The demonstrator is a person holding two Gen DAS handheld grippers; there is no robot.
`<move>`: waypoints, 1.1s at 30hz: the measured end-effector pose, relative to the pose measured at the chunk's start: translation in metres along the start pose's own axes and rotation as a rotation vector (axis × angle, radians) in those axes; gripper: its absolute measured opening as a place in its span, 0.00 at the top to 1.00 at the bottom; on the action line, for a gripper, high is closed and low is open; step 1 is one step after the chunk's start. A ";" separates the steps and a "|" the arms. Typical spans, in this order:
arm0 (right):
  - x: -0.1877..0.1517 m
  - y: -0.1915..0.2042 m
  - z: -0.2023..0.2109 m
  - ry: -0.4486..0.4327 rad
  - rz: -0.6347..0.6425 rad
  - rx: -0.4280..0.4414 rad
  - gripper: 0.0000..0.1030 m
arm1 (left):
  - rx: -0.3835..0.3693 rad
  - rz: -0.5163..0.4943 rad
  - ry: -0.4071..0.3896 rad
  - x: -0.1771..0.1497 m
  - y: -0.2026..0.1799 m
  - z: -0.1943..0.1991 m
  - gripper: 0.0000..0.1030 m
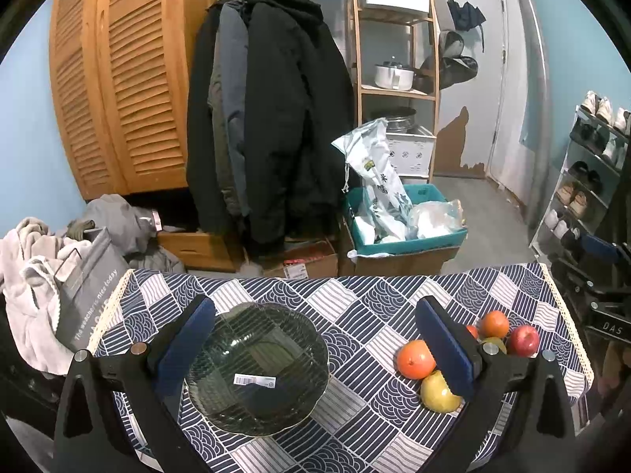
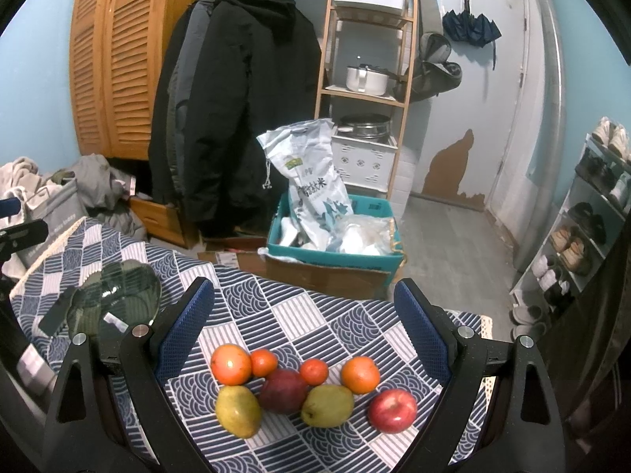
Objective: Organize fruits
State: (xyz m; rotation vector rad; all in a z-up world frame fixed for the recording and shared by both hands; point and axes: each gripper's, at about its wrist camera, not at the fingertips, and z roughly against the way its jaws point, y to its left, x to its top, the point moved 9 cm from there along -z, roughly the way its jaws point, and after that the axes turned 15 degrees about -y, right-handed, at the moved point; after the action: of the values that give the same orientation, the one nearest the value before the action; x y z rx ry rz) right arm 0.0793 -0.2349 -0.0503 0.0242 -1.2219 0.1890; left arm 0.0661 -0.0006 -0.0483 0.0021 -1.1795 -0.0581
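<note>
A ribbed glass bowl with a barcode sticker sits empty on the patterned tablecloth. My left gripper hovers open above it, the bowl near its left finger. Several fruits lie in a cluster on the cloth: a large orange, two small tangerines, another orange, a dark red apple, two yellow-green pears and a red apple. My right gripper is open just above the cluster, holding nothing. The bowl lies to its left.
The table's far edge drops to a floor crowded with a teal crate of bags on cardboard boxes. Hanging coats, a wooden shelf, a shoe rack and a grey bag with laundry at the left surround the table.
</note>
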 end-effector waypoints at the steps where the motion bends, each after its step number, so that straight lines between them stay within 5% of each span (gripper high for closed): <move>1: 0.000 0.000 0.000 0.001 0.001 -0.001 0.12 | 0.001 -0.001 0.002 0.000 0.000 0.000 0.01; 33: -0.002 0.005 0.000 -0.001 0.011 0.015 0.12 | -0.004 0.011 0.015 -0.008 0.000 -0.003 0.01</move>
State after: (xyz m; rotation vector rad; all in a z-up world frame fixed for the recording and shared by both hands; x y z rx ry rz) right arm 0.0783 -0.2301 -0.0527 0.0307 -1.2222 0.2078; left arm 0.0654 -0.0007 -0.0572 -0.0075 -1.1644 -0.0513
